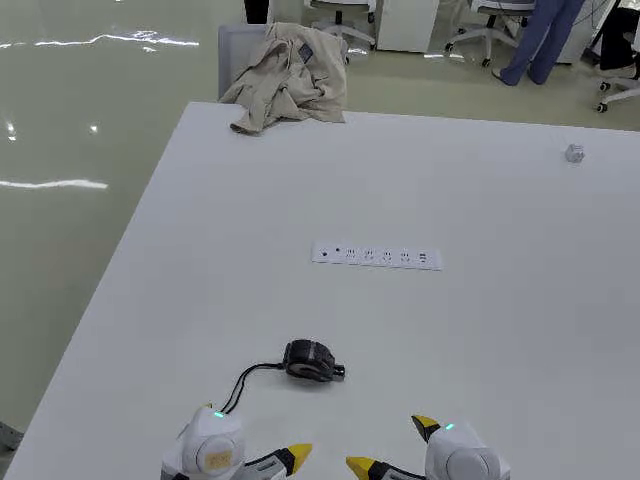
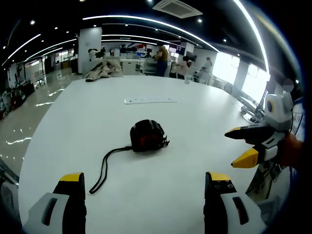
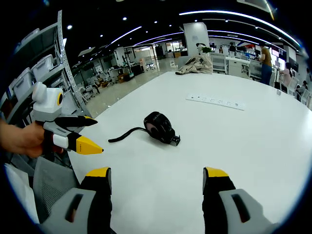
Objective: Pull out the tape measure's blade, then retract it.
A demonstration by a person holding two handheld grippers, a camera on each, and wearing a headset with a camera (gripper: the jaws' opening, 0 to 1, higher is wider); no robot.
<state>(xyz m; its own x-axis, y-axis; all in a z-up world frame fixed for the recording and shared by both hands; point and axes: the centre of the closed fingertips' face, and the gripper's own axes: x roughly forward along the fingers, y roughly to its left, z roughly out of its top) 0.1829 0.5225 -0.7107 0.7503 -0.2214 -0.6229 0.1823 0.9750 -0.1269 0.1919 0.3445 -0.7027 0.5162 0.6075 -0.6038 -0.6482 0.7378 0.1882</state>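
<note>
Black tape measure (image 1: 313,361) on the white tabletop (image 1: 520,330), close to the near edge, blade wound in with only its tip at the mouth on the right side of the case. Black wrist strap (image 1: 240,385) loose on the surface, trailing from the case toward the near left. Left tool (image 2: 145,178) released, jaws spread wide, near and left of the tape measure; touches nothing. Right tool (image 3: 157,171) likewise released, jaws apart, near and right of the tape measure; also clear of it. Both tools turned inward, yellow tips facing across a gap. Farther along, about mid-tabletop, a white power strip (image 1: 376,256). At the far left corner, a crumpled beige jacket (image 1: 290,85). Toward the far right, a small grey object (image 1: 574,153), too small to tell what.
</note>
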